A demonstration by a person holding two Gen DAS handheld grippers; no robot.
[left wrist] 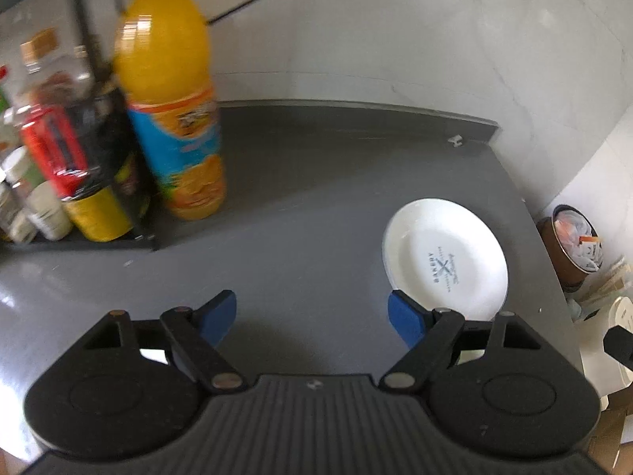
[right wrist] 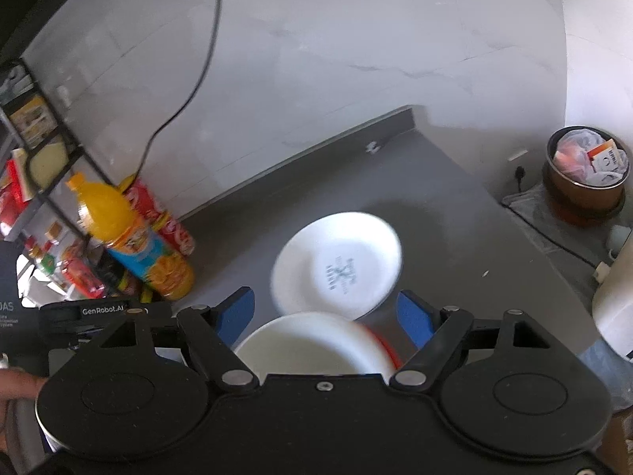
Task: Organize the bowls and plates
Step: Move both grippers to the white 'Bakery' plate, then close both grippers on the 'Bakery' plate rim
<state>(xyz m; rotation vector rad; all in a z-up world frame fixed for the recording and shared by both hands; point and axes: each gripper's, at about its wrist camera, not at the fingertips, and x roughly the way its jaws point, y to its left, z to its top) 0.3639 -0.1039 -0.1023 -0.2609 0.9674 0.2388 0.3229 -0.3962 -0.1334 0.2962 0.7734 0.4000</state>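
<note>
A white plate (left wrist: 447, 261) with dark printed lettering lies flat on the grey counter (left wrist: 308, 213), near its right edge. My left gripper (left wrist: 312, 318) stands open over bare counter, its right blue finger (left wrist: 405, 320) just at the plate's near rim. In the right wrist view the same plate (right wrist: 338, 265) lies ahead, and a white bowl with a red-orange outside (right wrist: 316, 342) sits below and between the fingers of my open right gripper (right wrist: 326, 314), its near part hidden by the gripper body. The pads do not touch the bowl.
A tall orange juice bottle (left wrist: 170, 111) stands at the left by a black wire rack (left wrist: 79, 182) crowded with cans and jars. A brown bin (left wrist: 573, 249) with rubbish sits beyond the counter's right edge. A black cable (right wrist: 198, 67) hangs on the wall. A hand (right wrist: 16, 388) shows lower left.
</note>
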